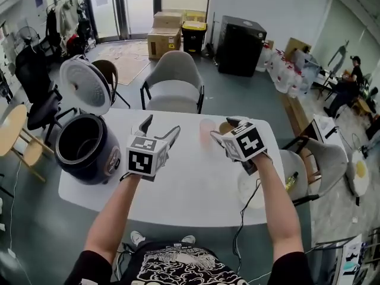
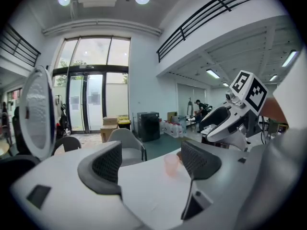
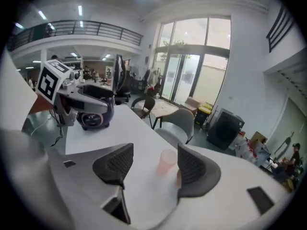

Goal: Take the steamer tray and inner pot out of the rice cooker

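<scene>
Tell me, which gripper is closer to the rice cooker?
Left. The left gripper hovers just right of the rice cooker; the right gripper is farther right, beyond it.

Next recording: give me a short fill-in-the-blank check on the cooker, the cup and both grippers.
1. The rice cooker stands on the table at the person's ___ side.
2. Its lid stands ___, not closed.
3. The cup is ___ in colour.
4. The left gripper and right gripper both have ___ jaws, holding nothing.
Missing words: left; open; pink; open.
</scene>
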{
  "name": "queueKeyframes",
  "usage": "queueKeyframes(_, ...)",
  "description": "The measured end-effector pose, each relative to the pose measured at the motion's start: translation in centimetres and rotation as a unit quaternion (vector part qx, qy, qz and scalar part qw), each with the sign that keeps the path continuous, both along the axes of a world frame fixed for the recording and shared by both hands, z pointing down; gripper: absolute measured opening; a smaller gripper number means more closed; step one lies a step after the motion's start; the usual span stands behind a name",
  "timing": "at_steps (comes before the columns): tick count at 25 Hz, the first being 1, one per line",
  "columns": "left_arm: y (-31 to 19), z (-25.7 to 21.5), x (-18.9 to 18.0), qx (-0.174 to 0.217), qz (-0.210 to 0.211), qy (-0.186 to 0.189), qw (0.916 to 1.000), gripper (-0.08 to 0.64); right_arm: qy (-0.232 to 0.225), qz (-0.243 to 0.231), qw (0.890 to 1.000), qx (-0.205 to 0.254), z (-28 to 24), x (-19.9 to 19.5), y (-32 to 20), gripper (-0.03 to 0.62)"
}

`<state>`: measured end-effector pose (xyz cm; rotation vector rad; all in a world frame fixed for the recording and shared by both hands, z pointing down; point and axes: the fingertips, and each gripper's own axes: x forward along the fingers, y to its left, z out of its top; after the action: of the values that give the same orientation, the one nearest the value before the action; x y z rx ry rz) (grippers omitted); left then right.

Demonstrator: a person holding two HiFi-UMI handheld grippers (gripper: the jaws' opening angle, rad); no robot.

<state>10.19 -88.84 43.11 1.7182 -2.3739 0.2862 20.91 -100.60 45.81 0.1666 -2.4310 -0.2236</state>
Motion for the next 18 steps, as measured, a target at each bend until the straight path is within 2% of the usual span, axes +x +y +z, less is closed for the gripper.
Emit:
queueKeyframes(5, 8.7, -1.1, -7.4, 0.013, -0.076, -0.005, 0.997, 0.38, -0.071, -0.059, 0.996, -0.005, -3.3, -8.0, 7.2, 0.309)
queueKeyframes(8, 13.2, -2.3, -10.7, 0.022, -0.118, -0.008, 0.9927, 0.38, -0.101, -0.091, 0.991, -0.011, -5.1, -11.8, 10.7, 0.319)
queueKeyframes(14, 23.3, -5.0, -15.5, 0.033, -0.2, -0.021, 0.9791, 0.38, -0.148, -0.155, 0.976, -0.048, -8.6, -18.2, 19.1, 0.339)
queueKeyframes(18, 30.4, -6.0, -19.4, 0.037, -0.241, -0.02, 0.9697, 0.38, -0.16, -0.181, 0.968, -0.07, -9.6, -22.4, 24.9, 0.346)
